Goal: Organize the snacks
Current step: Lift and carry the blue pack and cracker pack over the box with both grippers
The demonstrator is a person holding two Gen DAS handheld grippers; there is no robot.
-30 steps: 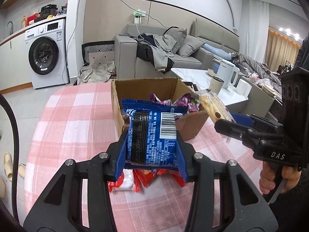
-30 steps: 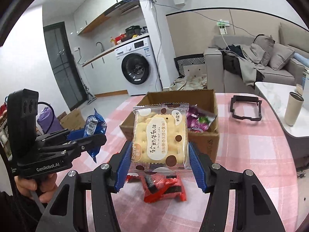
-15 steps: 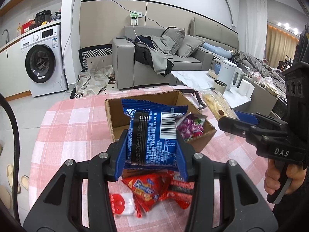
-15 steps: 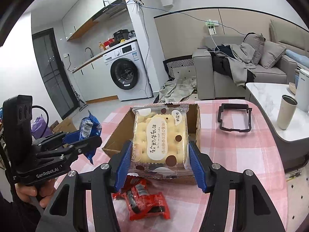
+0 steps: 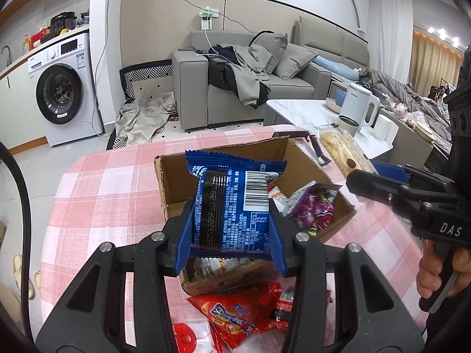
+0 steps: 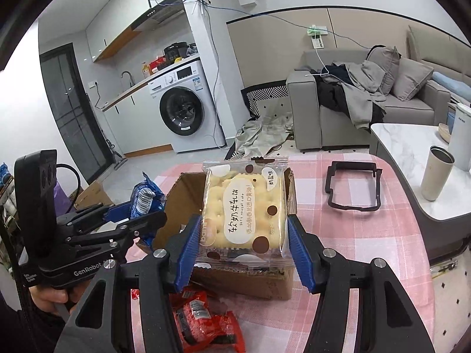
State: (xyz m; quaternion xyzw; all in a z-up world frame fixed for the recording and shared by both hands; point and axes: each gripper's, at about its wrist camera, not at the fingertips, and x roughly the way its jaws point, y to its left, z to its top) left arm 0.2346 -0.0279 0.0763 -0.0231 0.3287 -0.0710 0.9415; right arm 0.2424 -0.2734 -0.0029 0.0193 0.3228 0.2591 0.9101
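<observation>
Both hands loaded. My left gripper (image 5: 231,229) pinches a blue snack packet (image 5: 232,206) across its width, the blue pads pressed into both side edges; barcode side faces the camera. My right gripper (image 6: 243,241) clamps a clear-wrapped cracker packet (image 6: 244,209) the same way, side to side, label up.

Both packets hang over the near edge of the open cardboard box (image 5: 176,182) on the pink checked tablecloth (image 5: 97,188). Inside the box, at its right end: a purple candy bag (image 5: 313,209) and something red and white beside it. The left half of the box floor looks bare.

Loose on the cloth in front of the box: red snack packets (image 5: 232,314), not yet boxed.

Handling, as I judge it:
- Blue packet: light, puffed foil, slick. The film dents under the pads, so the contents carry little of the squeeze. Grip by the side edges is fine; harder pressure risks crushing what is inside.
- Cracker packet: light, flat, stiffer, but brittle. The biscuits would crack under a pinch across the middle. Keep the pads on the wrapper margins, lower it flat, release close to the box floor.
- Red packets: thin, crinkly, overlapping. Take one by a crimped end seam.

A black frame (image 6: 351,188) lies further out on the cloth, well apart from the box.
</observation>
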